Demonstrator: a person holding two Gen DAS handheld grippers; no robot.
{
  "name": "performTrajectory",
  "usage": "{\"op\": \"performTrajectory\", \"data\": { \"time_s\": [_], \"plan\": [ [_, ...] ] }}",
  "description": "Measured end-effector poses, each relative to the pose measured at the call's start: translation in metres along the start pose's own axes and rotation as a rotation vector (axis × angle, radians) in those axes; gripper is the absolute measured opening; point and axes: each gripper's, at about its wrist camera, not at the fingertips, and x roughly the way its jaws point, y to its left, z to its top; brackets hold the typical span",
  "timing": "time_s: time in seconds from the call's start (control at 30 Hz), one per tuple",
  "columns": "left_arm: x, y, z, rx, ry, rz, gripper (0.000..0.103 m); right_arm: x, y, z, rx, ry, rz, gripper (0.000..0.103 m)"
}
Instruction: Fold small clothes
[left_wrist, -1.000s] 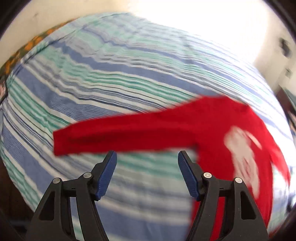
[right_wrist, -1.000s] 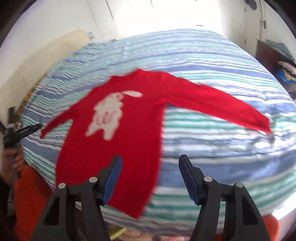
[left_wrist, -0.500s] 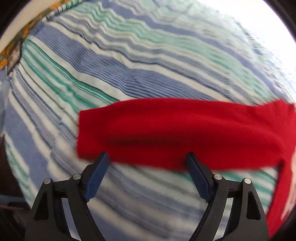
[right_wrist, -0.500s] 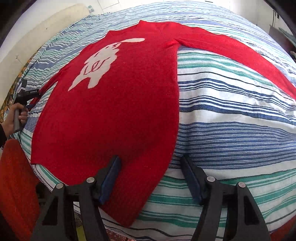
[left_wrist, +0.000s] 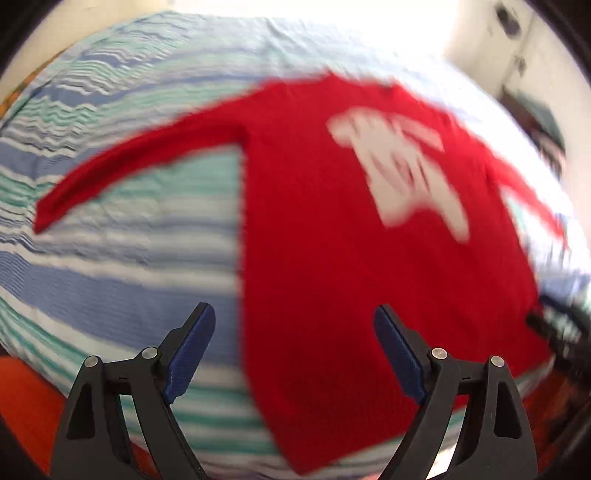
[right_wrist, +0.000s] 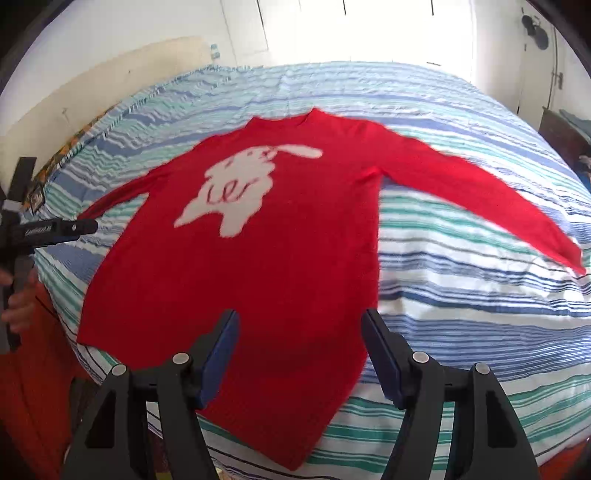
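Note:
A red long-sleeved sweater (right_wrist: 280, 258) with a white animal print (right_wrist: 240, 192) lies flat, face up, on a striped bed, both sleeves spread out. My right gripper (right_wrist: 299, 325) is open and empty above the sweater's lower hem. My left gripper (left_wrist: 291, 321) is open and empty above the hem's left side; that view is blurred. The sweater (left_wrist: 332, 240) fills the middle of the left wrist view. The left gripper also shows at the left edge of the right wrist view (right_wrist: 55, 230), held in a hand.
The bed cover (right_wrist: 480, 314) has blue, green and white stripes. A beige headboard (right_wrist: 92, 96) stands at the far left. A dark wooden cabinet (right_wrist: 561, 129) is at the right. Orange cloth (right_wrist: 33, 387) hangs at the bed's near left edge.
My left gripper has swung from the left sleeve back over the sweater's body. My right gripper has pulled back and up from the hem. Both stay open.

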Motion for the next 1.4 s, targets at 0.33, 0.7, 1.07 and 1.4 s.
{"op": "performTrajectory", "data": {
  "time_s": [0.33, 0.7, 1.07, 1.4],
  "plan": [
    [0.022, -0.007, -0.026, 0.033, 0.065, 0.036, 0.098, 0.028, -0.006, -0.019, 0.032, 0.136, -0.025, 0.077],
    [-0.028, 0.029, -0.022, -0.13, -0.109, 0.016, 0.097, 0.012, -0.006, -0.019, 0.056, 0.074, -0.018, 0.08],
    [-0.022, 0.11, 0.001, -0.36, -0.209, 0.249, 0.097, -0.041, -0.116, 0.017, 0.436, -0.206, 0.072, 0.08],
    [-0.005, 0.114, 0.003, -0.387, -0.18, 0.29, 0.097, 0.001, -0.317, -0.013, 1.219, -0.275, 0.146, 0.079]
  ]
}}
